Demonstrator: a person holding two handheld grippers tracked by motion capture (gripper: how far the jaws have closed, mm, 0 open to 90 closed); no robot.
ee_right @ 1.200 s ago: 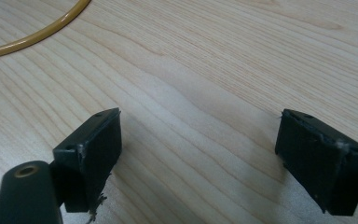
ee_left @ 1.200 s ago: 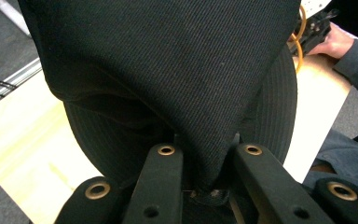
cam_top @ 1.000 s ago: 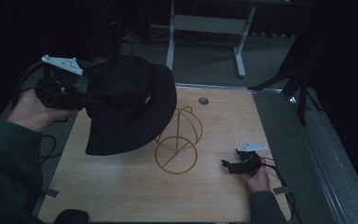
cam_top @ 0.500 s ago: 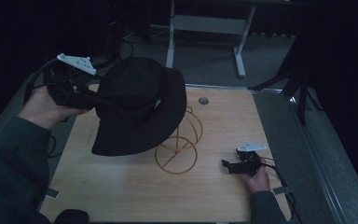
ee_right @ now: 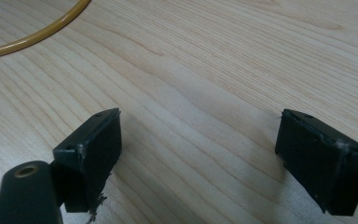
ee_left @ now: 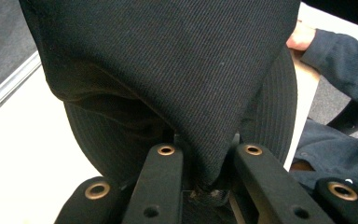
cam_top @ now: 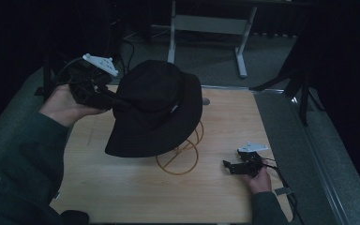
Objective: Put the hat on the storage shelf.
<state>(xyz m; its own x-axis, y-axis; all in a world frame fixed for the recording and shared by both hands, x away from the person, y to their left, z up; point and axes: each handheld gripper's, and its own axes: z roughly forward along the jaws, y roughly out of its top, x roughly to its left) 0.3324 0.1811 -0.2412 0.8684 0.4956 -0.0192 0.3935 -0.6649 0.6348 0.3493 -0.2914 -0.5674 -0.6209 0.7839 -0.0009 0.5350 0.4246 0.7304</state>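
Note:
A black bucket hat point(cam_top: 157, 112) hangs tilted over a gold wire stand point(cam_top: 180, 157) on the wooden table point(cam_top: 225, 122), hiding the stand's upper part. My left gripper point(cam_top: 115, 98) is at the hat's left, shut on its brim. In the left gripper view the dark fabric point(ee_left: 168, 70) is pinched between the jaws of the left gripper point(ee_left: 207, 163). My right gripper point(cam_top: 228, 166) rests on the table near the front right, open. Its jaws stand wide apart over bare wood in the right gripper view point(ee_right: 200, 154), with the stand's base ring point(ee_right: 37, 32) at the upper left.
A small grey round grommet point(cam_top: 205, 101) sits in the table just right of the hat. A metal desk frame point(cam_top: 206, 23) stands on the floor beyond the table. A dark rail point(cam_top: 304, 140) runs along the table's right side.
My left hand has carried the hat to the right, so it now covers more of the wire stand. The right gripper has stayed where it was.

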